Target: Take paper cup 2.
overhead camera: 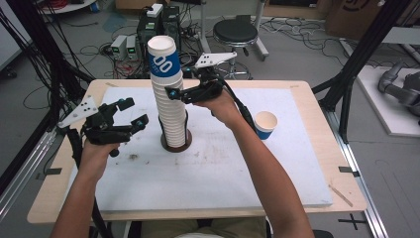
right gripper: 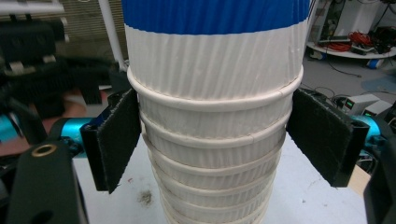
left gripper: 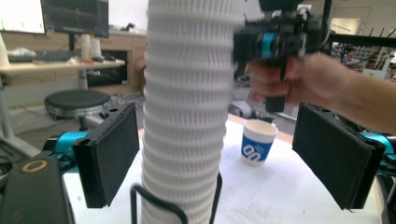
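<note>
Item, left gripper (overhead camera: 132, 113): held in the person's left hand (overhead camera: 98, 151) over the left part of the surface (overhead camera: 208, 173), just beside the lower stack. Jaws stand wide apart; in the left gripper view the cup column sits between the two black pads (left gripper: 109, 151), clear of both. Nothing held.

Item, cup stack (overhead camera: 168, 99): tall column of nested white ribbed paper cups, upright, left of the surface's centre. Topmost cup (overhead camera: 162, 55) bears a blue band with white lettering. The column's foot stands in a round dark holder (overhead camera: 176, 144), with black wire uprights rising beside the lowest cups.

Item, right gripper (overhead camera: 174, 93): held in the person's right hand (overhead camera: 220, 104), reaching in from the right at the upper part of the stack, just under the blue-banded cup. In the right gripper view (right gripper: 212, 140) the jaws straddle the stack below that cup's rolled rim; the left pad (right gripper: 116, 140) lies against or very near the cup wall, the other pad stands a little off it. Jaws partly spread, not clamped; whether the left pad truly touches cannot be told.

Item, single cup (overhead camera: 265, 125): white with blue band, upright, mouth open, standing alone on the surface to the right of the right forearm, well apart from the stack.
</note>
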Tool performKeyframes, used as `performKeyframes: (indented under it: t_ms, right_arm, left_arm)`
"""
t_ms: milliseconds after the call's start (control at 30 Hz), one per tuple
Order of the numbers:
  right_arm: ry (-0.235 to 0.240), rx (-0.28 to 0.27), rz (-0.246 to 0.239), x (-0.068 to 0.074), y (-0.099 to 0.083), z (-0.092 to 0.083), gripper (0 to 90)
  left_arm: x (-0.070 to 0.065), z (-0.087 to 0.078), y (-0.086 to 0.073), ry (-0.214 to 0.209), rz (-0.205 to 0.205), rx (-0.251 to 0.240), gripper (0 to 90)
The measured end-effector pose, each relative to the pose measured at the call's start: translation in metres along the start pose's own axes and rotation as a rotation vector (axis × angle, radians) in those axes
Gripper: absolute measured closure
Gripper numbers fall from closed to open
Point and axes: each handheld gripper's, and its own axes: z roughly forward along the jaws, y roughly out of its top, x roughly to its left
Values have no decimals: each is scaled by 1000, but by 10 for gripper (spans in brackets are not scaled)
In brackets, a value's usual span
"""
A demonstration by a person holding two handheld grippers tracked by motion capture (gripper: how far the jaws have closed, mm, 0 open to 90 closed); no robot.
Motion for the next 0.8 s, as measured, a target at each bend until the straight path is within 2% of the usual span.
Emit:
performKeyframes:
  t_ms: [233, 400, 567, 767, 800]
  right_arm:
    - [-2, 1, -4, 0, 0, 0, 190]
    - [-2, 9, -5, 0, 1, -1, 190]
    - [-2, 14, -6, 0, 1, -2, 190]
    - [-5, 14, -8, 0, 1, -2, 190]
    - [-4, 14, -7, 0, 1, -2, 190]
  left_arm:
    - [5, 6, 54, -25, 50, -15, 146]
    - [7, 21, 81, -46, 81, 4, 146]
    - [6, 38, 102, -73, 96, 5, 146]
    - [6, 57, 114, -89, 94, 35, 146]
    - [6, 61, 116, -82, 103, 44, 146]
